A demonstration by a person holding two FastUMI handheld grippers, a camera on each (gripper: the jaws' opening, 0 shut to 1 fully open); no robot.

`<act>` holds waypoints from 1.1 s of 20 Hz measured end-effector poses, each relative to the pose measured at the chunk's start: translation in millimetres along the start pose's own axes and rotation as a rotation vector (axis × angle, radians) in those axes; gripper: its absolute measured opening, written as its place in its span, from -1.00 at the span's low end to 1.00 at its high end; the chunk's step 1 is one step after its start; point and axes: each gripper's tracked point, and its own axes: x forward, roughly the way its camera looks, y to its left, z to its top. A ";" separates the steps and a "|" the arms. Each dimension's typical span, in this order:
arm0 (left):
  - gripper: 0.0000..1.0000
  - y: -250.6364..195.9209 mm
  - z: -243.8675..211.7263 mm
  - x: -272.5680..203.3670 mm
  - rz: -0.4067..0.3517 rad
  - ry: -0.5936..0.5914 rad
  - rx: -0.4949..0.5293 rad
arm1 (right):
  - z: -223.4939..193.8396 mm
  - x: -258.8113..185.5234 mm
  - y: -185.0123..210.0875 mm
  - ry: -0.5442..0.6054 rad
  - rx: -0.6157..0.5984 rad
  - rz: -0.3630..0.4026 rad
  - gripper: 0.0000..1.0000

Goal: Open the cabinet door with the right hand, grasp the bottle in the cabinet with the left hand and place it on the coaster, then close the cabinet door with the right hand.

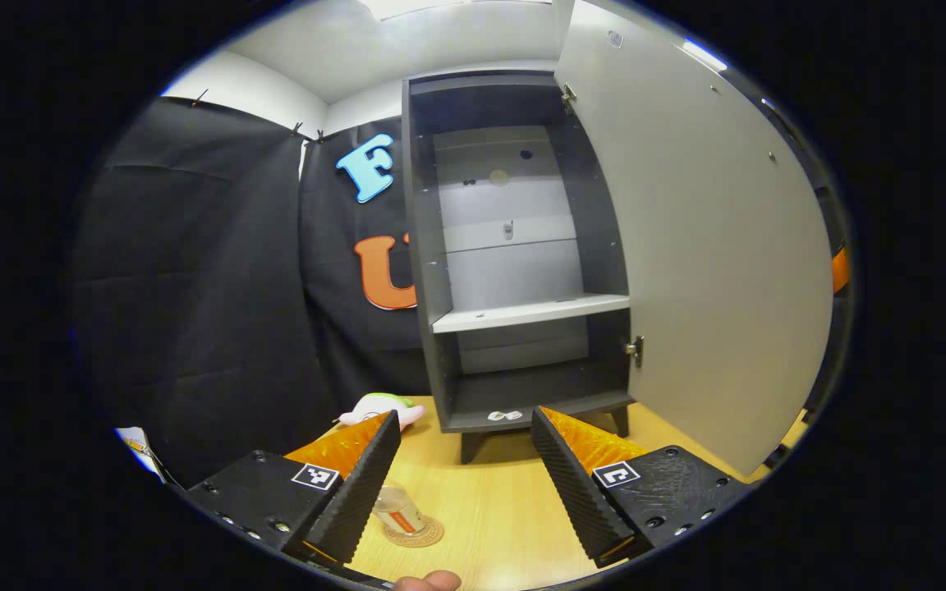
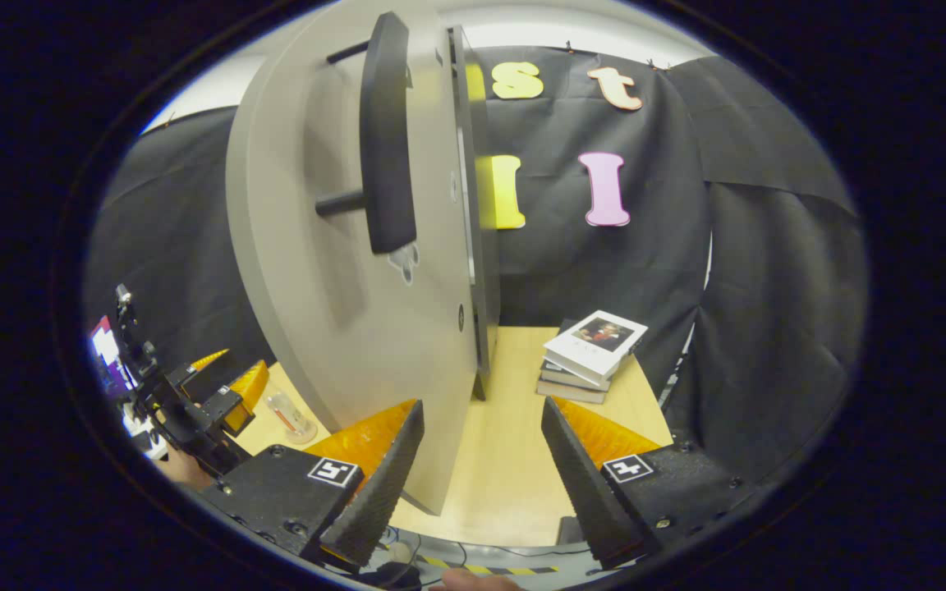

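Observation:
A small clear bottle (image 1: 399, 510) stands upright on a round cork coaster (image 1: 420, 535) on the wooden table, partly hidden behind my left gripper's left finger. My left gripper (image 1: 466, 412) is open with nothing between its fingers, and faces the open dark cabinet (image 1: 428, 246), whose shelf (image 1: 530, 312) is bare. The grey cabinet door (image 1: 703, 246) is swung out to the right. In the right gripper view, the door (image 2: 342, 312) and its black handle (image 2: 387, 139) are close ahead. My right gripper (image 2: 482, 403) is open, with the door's lower edge between its fingers. The bottle (image 2: 288, 414) stands beside the left gripper (image 2: 227, 386).
A pink and white plush toy (image 1: 378, 406) lies left of the cabinet's foot. A stack of books (image 2: 592, 353) sits on the table right of the cabinet. A fingertip (image 1: 432, 581) shows at the bottom edge. Black cloth walls close in the booth.

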 end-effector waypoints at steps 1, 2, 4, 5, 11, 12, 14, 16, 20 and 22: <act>0.92 -1.5 12.0 0.6 -0.012 -0.004 -0.006 | 5.2 -0.6 1.7 -0.013 0.005 0.006 0.87; 0.92 -5.0 23.5 0.7 -0.037 -0.007 -0.020 | 7.4 -1.3 4.6 -0.016 -0.002 0.018 0.87; 0.92 -12.0 41.2 0.7 -0.073 -0.007 -0.052 | 15.8 -2.4 17.6 -0.022 -0.022 0.066 0.87; 1.00 -15.3 51.8 1.2 -0.092 -0.018 -0.058 | 22.1 -4.4 23.2 -0.030 -0.039 0.086 0.87; 0.93 -17.0 93.8 3.3 -0.138 -0.057 -0.049 | 66.0 -4.3 69.4 -0.150 -0.175 0.168 0.87; 0.93 -13.5 100.2 3.1 -0.138 -0.068 -0.051 | 67.9 -2.0 75.8 -0.151 -0.178 0.177 0.87; 0.92 -4.0 106.0 1.6 -0.136 -0.078 -0.045 | 75.7 1.4 86.0 -0.163 -0.177 0.185 0.87; 0.92 11.6 108.0 -3.1 -0.116 -0.078 -0.026 | 75.7 1.6 94.3 -0.162 -0.185 0.185 0.87; 0.92 45.4 110.9 -4.8 -0.068 -0.090 -0.034 | 76.7 4.3 106.0 -0.172 -0.215 0.147 0.87; 0.92 56.5 108.4 -0.4 -0.057 -0.088 -0.042 | 76.6 1.0 113.4 -0.185 -0.246 0.128 0.87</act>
